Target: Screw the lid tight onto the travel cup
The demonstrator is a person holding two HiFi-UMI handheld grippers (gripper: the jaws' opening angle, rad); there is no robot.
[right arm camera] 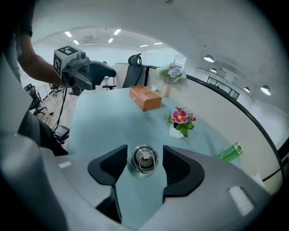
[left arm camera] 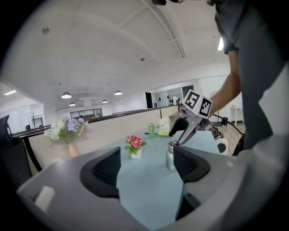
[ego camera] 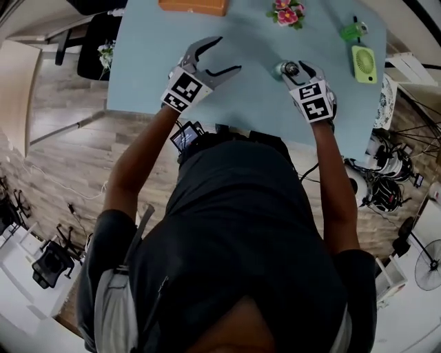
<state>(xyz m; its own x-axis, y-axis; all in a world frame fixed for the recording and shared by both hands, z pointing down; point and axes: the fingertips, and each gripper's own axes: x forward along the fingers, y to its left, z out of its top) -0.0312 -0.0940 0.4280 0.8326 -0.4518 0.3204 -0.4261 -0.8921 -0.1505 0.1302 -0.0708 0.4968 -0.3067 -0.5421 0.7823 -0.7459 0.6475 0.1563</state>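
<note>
Dark short-sleeved shirt; left hand-held gripper grey (black-and-white marker cube).

You're in an open-plan office: swivel chairs on a wood floor, a long blue table, round ceiling lights, a desk partition, glass-walled rooms behind, loose cables

Light blue table carries a steel travel cup near the front right, an orange-brown box at the far edge, a pink-flower pot, a green can and a small green fan at the right side.
</note>
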